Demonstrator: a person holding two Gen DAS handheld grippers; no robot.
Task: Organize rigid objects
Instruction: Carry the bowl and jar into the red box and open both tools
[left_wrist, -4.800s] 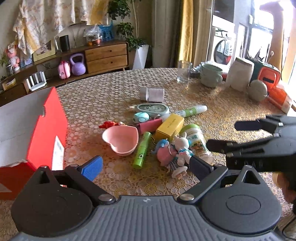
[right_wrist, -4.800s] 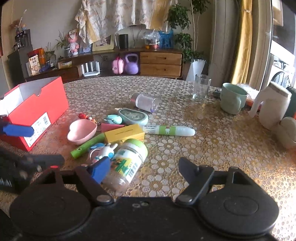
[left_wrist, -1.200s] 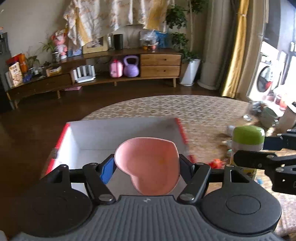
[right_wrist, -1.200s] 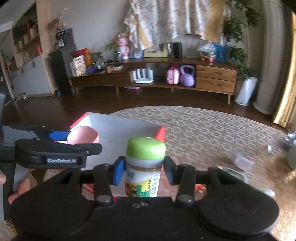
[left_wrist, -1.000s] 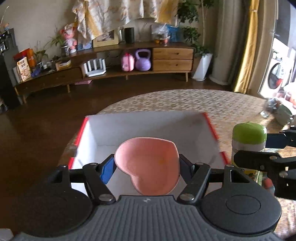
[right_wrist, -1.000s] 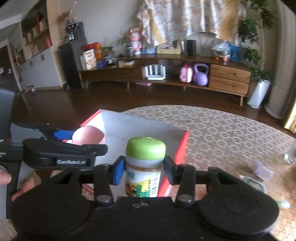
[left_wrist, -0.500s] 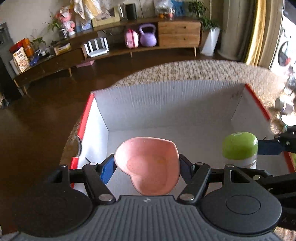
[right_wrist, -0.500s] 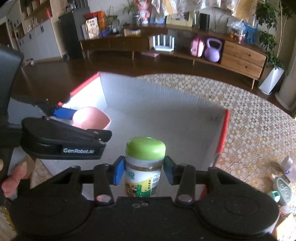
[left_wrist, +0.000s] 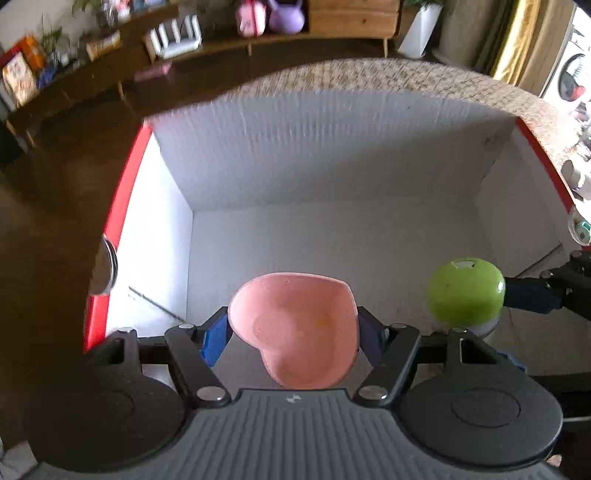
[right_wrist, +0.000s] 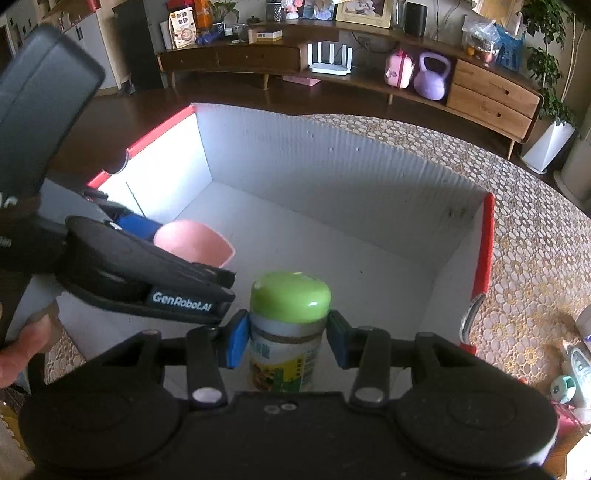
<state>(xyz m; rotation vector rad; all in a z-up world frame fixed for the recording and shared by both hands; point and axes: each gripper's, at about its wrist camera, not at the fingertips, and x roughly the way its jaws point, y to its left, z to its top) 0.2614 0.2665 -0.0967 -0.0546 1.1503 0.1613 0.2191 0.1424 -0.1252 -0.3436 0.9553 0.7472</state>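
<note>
- The left gripper (left_wrist: 293, 330) holds a pink heart-shaped dish (left_wrist: 295, 332): its blue pads press the dish's two sides, jaws about halfway apart. The dish is shallow, smooth and matte, its point aimed at the camera, low in the centre of the left wrist view.
- The right gripper (right_wrist: 288, 341) is clamped on a bottle (right_wrist: 286, 332), jaws fairly narrow, pads on the neck just under the cap. The bottle stands upright, with a glossy lime-green domed cap, a pale body and a yellow-and-green printed label.
- Both things hang inside a red box (right_wrist: 487, 236) with white corrugated inner walls, which fills the middle of both views.
- The box sits on a table (right_wrist: 517, 177) with a gold lace-patterned cloth.
</note>
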